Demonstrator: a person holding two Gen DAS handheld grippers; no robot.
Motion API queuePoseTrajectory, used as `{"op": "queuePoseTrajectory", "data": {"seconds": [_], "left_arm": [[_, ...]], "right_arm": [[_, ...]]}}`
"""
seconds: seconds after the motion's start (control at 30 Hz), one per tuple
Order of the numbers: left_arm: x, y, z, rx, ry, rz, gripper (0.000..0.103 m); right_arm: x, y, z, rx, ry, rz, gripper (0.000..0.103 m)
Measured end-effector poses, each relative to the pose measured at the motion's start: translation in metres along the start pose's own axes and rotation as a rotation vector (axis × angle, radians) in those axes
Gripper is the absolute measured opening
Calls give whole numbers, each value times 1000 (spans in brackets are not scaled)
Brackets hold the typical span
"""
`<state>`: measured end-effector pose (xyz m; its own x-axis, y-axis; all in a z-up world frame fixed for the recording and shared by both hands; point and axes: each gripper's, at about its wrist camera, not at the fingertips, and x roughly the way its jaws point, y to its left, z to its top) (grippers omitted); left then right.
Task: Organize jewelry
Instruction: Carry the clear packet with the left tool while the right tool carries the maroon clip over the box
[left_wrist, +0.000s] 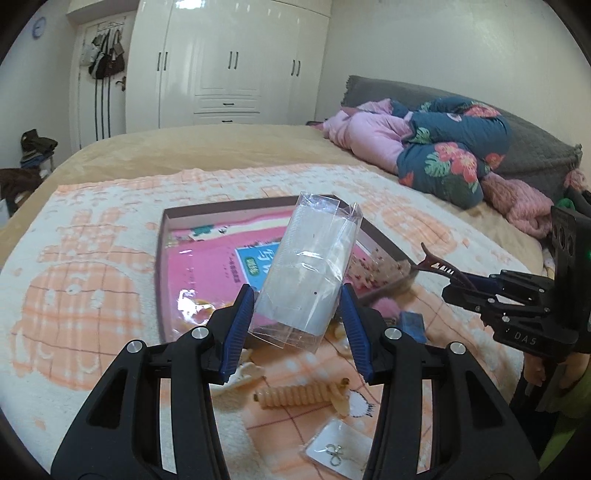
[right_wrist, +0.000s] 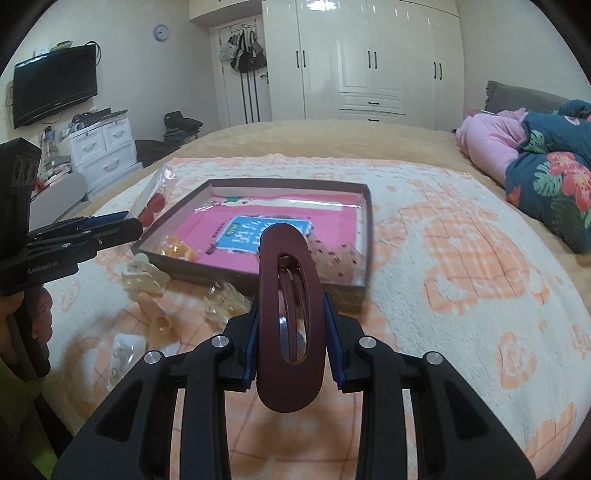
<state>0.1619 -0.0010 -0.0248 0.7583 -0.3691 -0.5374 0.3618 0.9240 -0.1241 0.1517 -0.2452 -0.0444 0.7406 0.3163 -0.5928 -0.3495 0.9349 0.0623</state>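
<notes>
My left gripper (left_wrist: 297, 295) is shut on a clear plastic packet (left_wrist: 306, 266), held tilted above the near edge of the box. In the right wrist view that packet (right_wrist: 155, 203) shows red pieces inside, and the left gripper (right_wrist: 125, 221) sits left of the box. My right gripper (right_wrist: 291, 302) is shut on a dark maroon oval hair clip (right_wrist: 291, 325), held upright in front of the box. From the left wrist view, the right gripper (left_wrist: 454, 288) and the hair clip (left_wrist: 439, 267) hover to the right. The shallow brown box (right_wrist: 288, 183) has a pink lining and lies on the bed.
On the peach-and-white blanket (right_wrist: 461, 295) near the box lie a cream claw clip (right_wrist: 144, 277), a clear claw clip (right_wrist: 225, 302), a spiral hair tie (left_wrist: 295, 395) and a small earring packet (left_wrist: 336, 446). An orange piece (right_wrist: 177, 251) lies inside the box. Bedding (left_wrist: 443, 155) is piled at the right.
</notes>
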Motion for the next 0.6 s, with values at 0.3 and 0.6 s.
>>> {"op": "queuePoseTrajectory", "data": {"seconds": [0.3,0.6], "left_arm": [[3,31,6,-85,-16,30,39],[16,52,17,-124,-29,70,39]], "right_arm": [[21,9,23,-22,-14,3,29],[40,5,43,-17,-32,-19,29]]}}
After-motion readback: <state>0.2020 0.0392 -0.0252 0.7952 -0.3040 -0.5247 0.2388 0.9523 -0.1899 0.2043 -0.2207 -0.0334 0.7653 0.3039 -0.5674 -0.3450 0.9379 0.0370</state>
